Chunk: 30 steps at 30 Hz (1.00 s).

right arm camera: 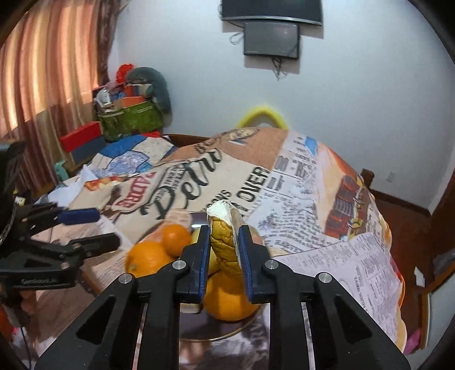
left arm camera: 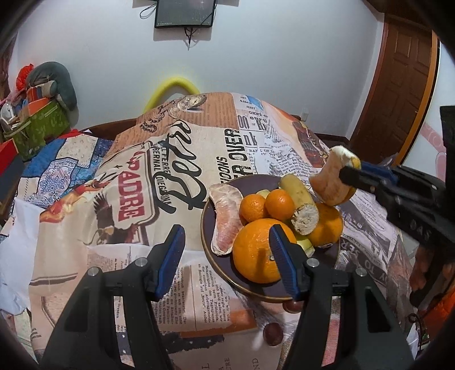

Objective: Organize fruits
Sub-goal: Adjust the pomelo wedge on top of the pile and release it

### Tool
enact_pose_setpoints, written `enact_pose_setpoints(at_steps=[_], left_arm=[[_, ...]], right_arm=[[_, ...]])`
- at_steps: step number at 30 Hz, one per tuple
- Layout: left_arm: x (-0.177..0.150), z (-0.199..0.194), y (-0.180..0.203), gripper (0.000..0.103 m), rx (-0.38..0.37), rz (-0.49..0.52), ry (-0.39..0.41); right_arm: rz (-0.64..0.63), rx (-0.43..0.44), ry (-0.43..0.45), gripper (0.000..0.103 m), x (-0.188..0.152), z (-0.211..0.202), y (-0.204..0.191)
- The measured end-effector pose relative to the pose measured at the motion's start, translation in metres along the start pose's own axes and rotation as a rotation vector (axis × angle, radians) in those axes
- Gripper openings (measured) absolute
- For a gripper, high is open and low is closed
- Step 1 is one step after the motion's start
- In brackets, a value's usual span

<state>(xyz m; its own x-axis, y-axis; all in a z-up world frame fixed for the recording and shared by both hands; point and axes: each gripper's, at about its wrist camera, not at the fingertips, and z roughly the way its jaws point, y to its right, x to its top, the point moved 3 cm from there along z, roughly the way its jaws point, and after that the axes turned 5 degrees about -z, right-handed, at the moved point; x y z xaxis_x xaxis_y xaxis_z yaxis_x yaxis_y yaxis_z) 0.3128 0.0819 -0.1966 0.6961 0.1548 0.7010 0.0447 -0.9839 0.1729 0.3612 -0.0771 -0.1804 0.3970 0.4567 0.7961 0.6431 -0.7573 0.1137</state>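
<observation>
Nearest in our left wrist view, we list two small dark round fruits on the printed tablecloth, just short of the plate's near rim; what kind they are we cannot tell.

Next, our left gripper: jaws parted about halfway, nothing between the blue pads, poised over the near-left edge of the plate.

Then the dark plate with a gold rim, resting on the cloth. On it we count:
- one large orange at the near edge;
- a peeled pomelo segment at the left, beside the large orange;
- two small mandarins side by side behind it;
- a cut banana piece, its cut end facing the camera, leaning on the fruit at the right;
- a second large orange at the right, partly under the banana;
- pale green pieces low among the pile, too hidden to name.

Above the plate's right side, our right gripper: jaws drawn close and clamped on a pomelo piece, pink flesh one side, yellow rind the other, held clear of the pile.

Farther off: a yellow curved object behind the table, a cluttered green box at the left, a dark screen on the white wall, a wooden door at the right.
</observation>
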Motion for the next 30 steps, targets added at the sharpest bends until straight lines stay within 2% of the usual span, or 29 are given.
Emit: enact_pose_setpoints(at_steps=[5, 8, 11, 15, 18, 30], left_arm=[[-0.002, -0.003, -0.001, 0.061, 0.002, 0.001, -0.002], [-0.003, -0.006, -0.002, 0.061, 0.005, 0.001, -0.003], [-0.003, -0.008, -0.003, 0.061, 0.009, 0.002, -0.001], [-0.005, -0.012, -0.004, 0.061, 0.009, 0.002, -0.004], [-0.008, -0.016, -0.002, 0.061, 0.008, 0.002, -0.005], [-0.018, -0.04, 0.01, 0.061, -0.005, 0.012, -0.01]], right_arm=[[-0.038, 0.025, -0.015, 0.022, -0.009, 0.006, -0.021], [-0.009, 0.093, -0.04, 0.027, -0.01, 0.014, -0.026], [0.013, 0.126, -0.064, 0.037, -0.012, 0.018, -0.027], [0.054, 0.167, -0.09, 0.044, -0.013, 0.02, -0.026], [0.057, 0.164, -0.102, 0.056, -0.015, 0.015, -0.029], [0.103, 0.117, -0.1, 0.057, -0.029, -0.016, -0.021]])
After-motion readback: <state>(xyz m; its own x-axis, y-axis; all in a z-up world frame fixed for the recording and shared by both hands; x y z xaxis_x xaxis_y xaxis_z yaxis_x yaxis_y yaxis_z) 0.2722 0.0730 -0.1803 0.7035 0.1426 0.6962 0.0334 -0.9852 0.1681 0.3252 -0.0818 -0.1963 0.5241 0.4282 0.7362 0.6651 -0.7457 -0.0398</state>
